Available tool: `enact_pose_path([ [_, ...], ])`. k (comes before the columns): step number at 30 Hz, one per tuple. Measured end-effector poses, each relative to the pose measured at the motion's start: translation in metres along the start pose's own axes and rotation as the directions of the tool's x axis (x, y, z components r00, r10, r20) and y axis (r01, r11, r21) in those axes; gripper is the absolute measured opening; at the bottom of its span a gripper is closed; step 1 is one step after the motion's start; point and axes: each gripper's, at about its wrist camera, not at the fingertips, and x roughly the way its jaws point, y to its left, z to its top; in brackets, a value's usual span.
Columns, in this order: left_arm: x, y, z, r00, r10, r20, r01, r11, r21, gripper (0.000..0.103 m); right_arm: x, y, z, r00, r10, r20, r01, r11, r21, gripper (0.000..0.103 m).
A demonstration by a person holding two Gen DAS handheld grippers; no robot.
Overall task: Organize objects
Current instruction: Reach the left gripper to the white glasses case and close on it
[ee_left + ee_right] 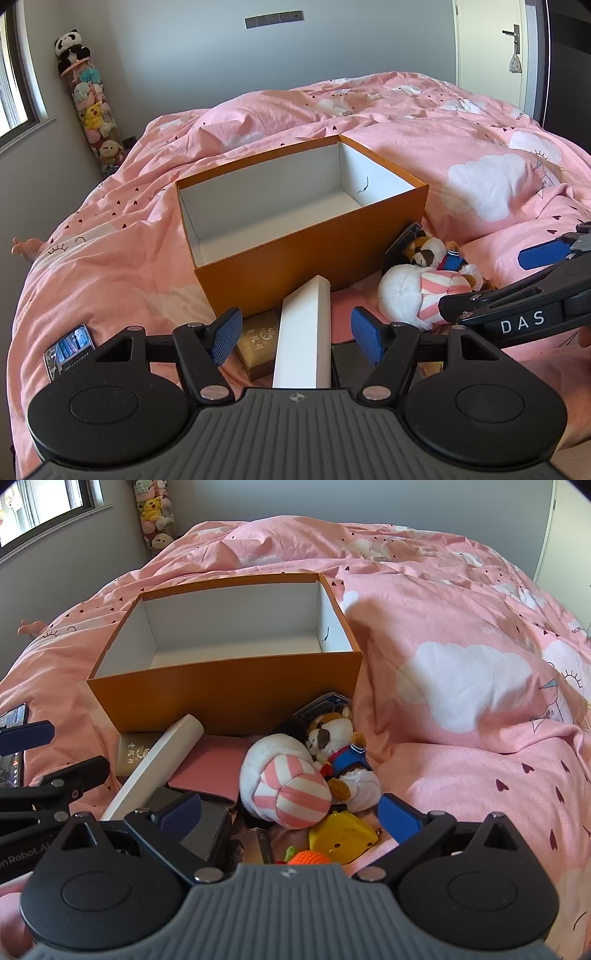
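orange cardboard box (295, 254), white inside, lies long axis left to right; your left gripper (295, 338) straddles the white stick (303, 336) unclamped, right gripper (291, 821) gapes.

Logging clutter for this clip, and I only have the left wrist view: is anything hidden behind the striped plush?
Observer: Yes, a yellow toy lies on the near side of the striped plush.
Operator: Anything else there?
Observer: An orange knitted piece sits beside the yellow toy.
Operator: Is the right gripper holding anything?
Observer: No, it is wide open and presses on nothing.
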Motion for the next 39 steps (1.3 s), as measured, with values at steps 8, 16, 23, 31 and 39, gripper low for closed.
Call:
enact_pose_path([
  [8, 0.000, 0.002, 0.000, 1.000, -0.011, -0.012, 0.011, 1.000, -0.015, 0.079, 0.000, 0.000, 0.000, 1.000, -0.001, 0.001, 0.001, 1.000, -0.001, 0.102],
  [16, 0.006, 0.008, -0.002, 0.995, -0.069, -0.066, 0.066, 0.997, -0.040, 0.051, 0.004, -0.001, -0.001, 1.000, 0.002, -0.005, -0.002, 1.000, 0.000, 0.102],
  [23, 0.020, 0.016, -0.003, 0.980, -0.132, -0.147, 0.127, 0.991, -0.047, 0.038, 0.013, 0.006, 0.005, 0.998, 0.053, -0.036, -0.055, 0.997, -0.046, 0.072],
  [31, 0.045, 0.037, -0.001, 0.954, -0.203, -0.220, 0.179, 0.976, -0.123, 0.037, 0.039, 0.027, 0.028, 0.982, 0.158, -0.103, -0.169, 0.979, -0.111, 0.046],
  [39, 0.074, 0.032, 0.002, 0.934, -0.226, -0.276, 0.201, 0.973, -0.117, 0.053, 0.080, 0.046, 0.044, 0.959, 0.197, -0.202, -0.230, 0.961, -0.155, 0.027],
])
